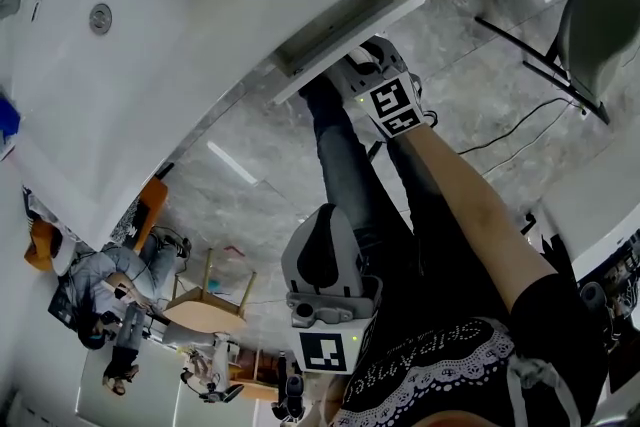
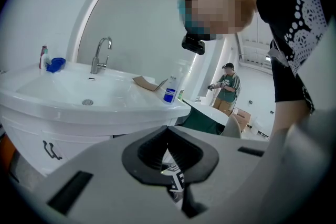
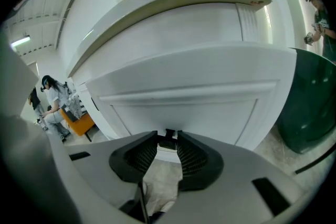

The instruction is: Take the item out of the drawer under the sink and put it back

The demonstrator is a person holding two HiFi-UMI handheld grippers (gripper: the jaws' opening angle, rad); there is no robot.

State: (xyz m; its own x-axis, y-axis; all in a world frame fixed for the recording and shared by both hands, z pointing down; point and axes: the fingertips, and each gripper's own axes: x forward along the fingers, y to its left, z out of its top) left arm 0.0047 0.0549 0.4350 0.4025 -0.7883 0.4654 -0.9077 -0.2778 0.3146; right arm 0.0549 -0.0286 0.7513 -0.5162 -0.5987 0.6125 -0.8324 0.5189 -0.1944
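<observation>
Gripping drawer handle (image 3: 169, 134) — right gripper (image 3: 168, 139); head view alone shows drawer (image 1: 345, 33) ajar.

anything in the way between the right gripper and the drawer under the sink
Nothing visible. The right gripper is right at the white drawer front, and the dark drawer handle sits between its jaw tips.

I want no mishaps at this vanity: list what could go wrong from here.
1. The right gripper pinches the small dark drawer handle only at its jaw tips. A hard pull could make it slip off.
2. In the head view the person's leg stands close beside the drawer front. Pulled further, the drawer may hit it.
</observation>
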